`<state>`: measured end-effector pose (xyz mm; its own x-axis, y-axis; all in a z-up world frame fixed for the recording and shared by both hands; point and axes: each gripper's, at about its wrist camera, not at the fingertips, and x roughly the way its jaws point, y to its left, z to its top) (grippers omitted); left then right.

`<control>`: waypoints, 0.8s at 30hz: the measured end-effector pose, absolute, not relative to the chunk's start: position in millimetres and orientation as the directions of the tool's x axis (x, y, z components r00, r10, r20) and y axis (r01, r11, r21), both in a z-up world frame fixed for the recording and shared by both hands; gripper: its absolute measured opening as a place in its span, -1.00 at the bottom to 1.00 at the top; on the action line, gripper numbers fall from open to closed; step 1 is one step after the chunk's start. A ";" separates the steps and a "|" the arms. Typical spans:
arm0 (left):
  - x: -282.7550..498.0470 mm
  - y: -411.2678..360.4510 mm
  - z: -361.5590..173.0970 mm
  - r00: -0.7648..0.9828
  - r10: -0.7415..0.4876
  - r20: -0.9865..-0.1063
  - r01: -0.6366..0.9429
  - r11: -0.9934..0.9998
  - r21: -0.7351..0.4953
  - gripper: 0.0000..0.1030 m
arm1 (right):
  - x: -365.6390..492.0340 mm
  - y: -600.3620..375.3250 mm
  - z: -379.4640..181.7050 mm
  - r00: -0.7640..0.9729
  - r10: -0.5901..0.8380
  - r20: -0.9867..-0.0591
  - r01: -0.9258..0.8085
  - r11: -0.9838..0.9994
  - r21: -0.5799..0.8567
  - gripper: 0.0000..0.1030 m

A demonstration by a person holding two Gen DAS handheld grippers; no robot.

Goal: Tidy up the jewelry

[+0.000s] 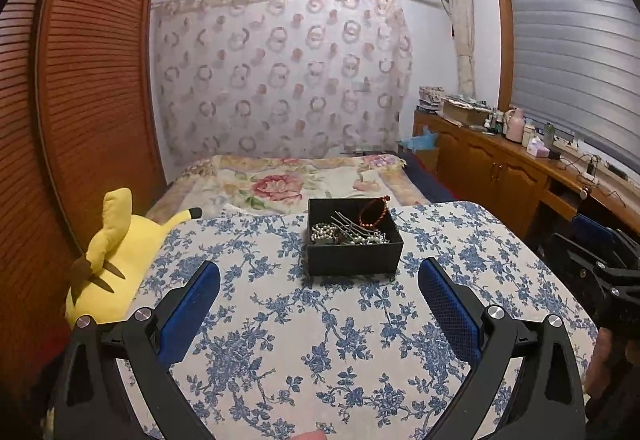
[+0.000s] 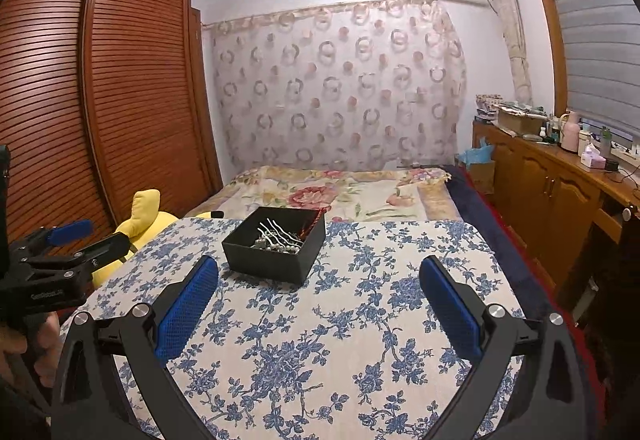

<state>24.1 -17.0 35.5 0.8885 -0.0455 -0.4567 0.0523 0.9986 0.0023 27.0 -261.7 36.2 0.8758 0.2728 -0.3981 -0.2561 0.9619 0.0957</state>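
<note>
Both grippers' fingers (image 1: 192, 304) apart, box (image 1: 354, 260) ahead

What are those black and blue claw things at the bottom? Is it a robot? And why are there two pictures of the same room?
It is not a robot. A person holds a grabbing tool in each hand, and each tool has a small camera looking forward along its fingers. One picture comes from the left gripper, the other from the right gripper. Both have their jaws wide open and hold nothing. In front of them is a table with a blue flowered cloth. On it sits a black box holding a pearl necklace, a red bracelet and silver hairpins. A yellow plush toy lies at the left.
</note>
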 end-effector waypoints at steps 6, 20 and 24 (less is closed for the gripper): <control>23.5 -17.1 35.9 0.890 -0.050 -0.454 0.057 0.998 0.001 0.86 | 27.7 -261.6 36.1 0.877 0.267 -0.399 -0.249 0.964 0.097 0.96; 19.7 -20.9 36.0 0.895 -0.037 -0.444 0.046 0.999 0.011 0.86 | 33.3 -265.5 27.5 0.878 0.248 -0.409 -0.226 0.969 0.101 0.96; 18.8 -20.9 35.9 0.896 -0.042 -0.441 0.051 0.999 0.008 0.86 | 33.3 -265.8 27.6 0.878 0.249 -0.408 -0.228 0.968 0.102 0.96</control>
